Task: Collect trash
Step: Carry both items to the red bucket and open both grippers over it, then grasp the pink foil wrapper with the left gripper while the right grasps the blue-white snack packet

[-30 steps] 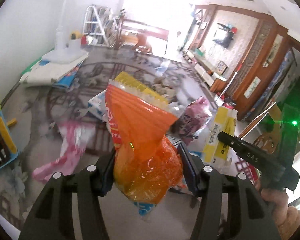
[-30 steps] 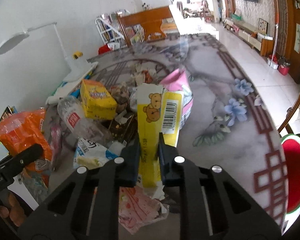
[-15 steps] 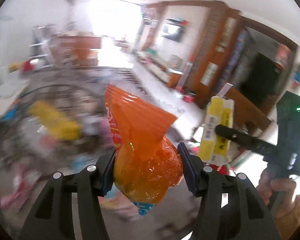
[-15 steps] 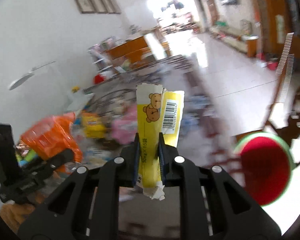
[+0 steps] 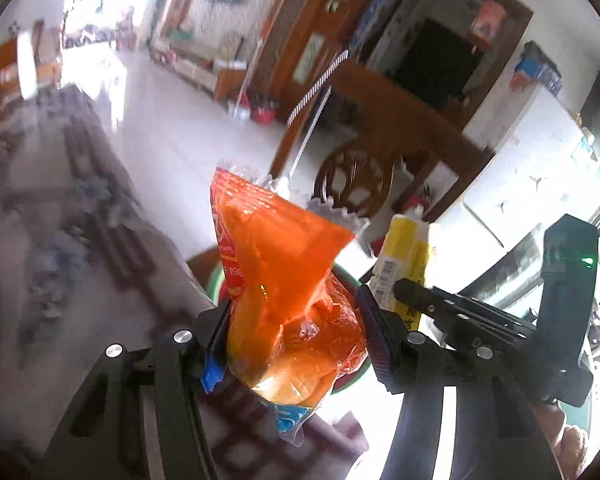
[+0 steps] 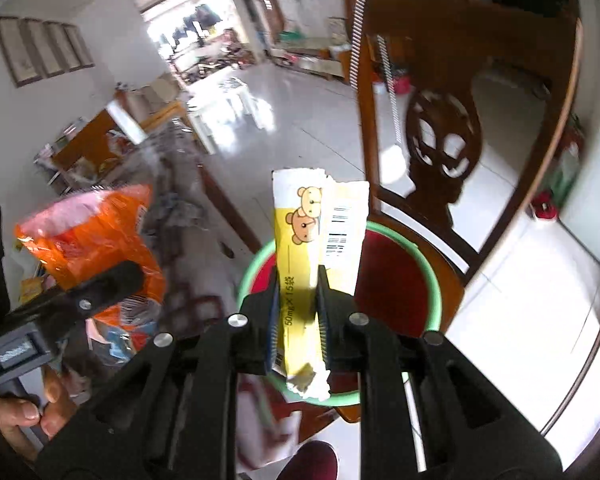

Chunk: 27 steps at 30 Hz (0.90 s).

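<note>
- Bright tiled living room, a dark carved wooden chair (image 6: 444, 152) standing at twelve o'clock in the right wrist view, and the edge of the patterned grey table (image 5: 60, 240) sliding along nine o'clock in the left wrist view.
- The left gripper (image 5: 296, 332) is clamping the crinkly orange plastic snack bag (image 5: 284, 280), jaws standing about half wide with the pads pressing into the bag's puffed lower body.
- That bag is rising from the jaws toward twelve o'clock, its serrated top seal flaring free, its blue bottom corner hanging below toward six o'clock.
- I'm judging it light, soft and slick: film that crumples, so a grip low on the bunched body looks safer than the thin seal.
- The right gripper (image 6: 298, 320) is pinched tight on the yellow paper sachet box with the bear print (image 6: 312, 248), flattened between the pads.
- The box is standing upright out of the jaws toward twelve o'clock, torn top edge up, a ragged white scrap poking out below at six o'clock.
- It looks light and stiff enough to hold its shape; thin card, likely to tear if twisted, so the mid-length pinch seems sound.
- Directly behind the box sits the round red basin with the green rim (image 6: 432, 276), resting on the chair seat; in the left view the same basin is peeking from behind the orange bag.
- Both pieces are riding just above that basin, which I take for the trash target.
</note>
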Each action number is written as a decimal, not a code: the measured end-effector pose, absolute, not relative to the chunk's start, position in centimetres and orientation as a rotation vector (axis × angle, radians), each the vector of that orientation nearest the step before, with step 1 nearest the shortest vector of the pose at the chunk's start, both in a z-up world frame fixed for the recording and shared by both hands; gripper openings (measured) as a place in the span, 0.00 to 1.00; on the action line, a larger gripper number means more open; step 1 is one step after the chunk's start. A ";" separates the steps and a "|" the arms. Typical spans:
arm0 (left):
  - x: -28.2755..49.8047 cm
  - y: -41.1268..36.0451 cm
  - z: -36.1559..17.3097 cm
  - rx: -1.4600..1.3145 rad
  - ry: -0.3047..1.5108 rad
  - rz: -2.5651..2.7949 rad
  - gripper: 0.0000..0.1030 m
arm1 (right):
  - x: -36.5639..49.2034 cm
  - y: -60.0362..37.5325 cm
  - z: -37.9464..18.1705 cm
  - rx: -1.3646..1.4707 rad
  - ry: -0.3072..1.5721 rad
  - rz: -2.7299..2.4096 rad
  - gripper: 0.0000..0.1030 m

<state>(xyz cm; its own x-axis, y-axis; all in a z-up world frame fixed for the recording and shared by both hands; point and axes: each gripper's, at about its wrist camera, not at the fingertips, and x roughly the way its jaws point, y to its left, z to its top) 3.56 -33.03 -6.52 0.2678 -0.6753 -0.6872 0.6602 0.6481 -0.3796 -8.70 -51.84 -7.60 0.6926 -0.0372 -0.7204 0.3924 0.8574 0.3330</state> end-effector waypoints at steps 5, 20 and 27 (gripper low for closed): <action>4.2 -35.1 -8.7 0.023 0.993 -0.912 0.71 | -8.4 -53.0 -8.9 0.503 0.770 -0.282 0.40; 2.0 -27.2 -4.2 -0.036 0.833 -0.733 0.79 | -8.2 -50.5 -5.5 0.445 0.729 -0.255 0.56; 0.1 -16.1 -0.3 -0.033 0.774 -0.520 0.79 | -7.7 -43.6 0.8 0.388 0.647 -0.100 0.62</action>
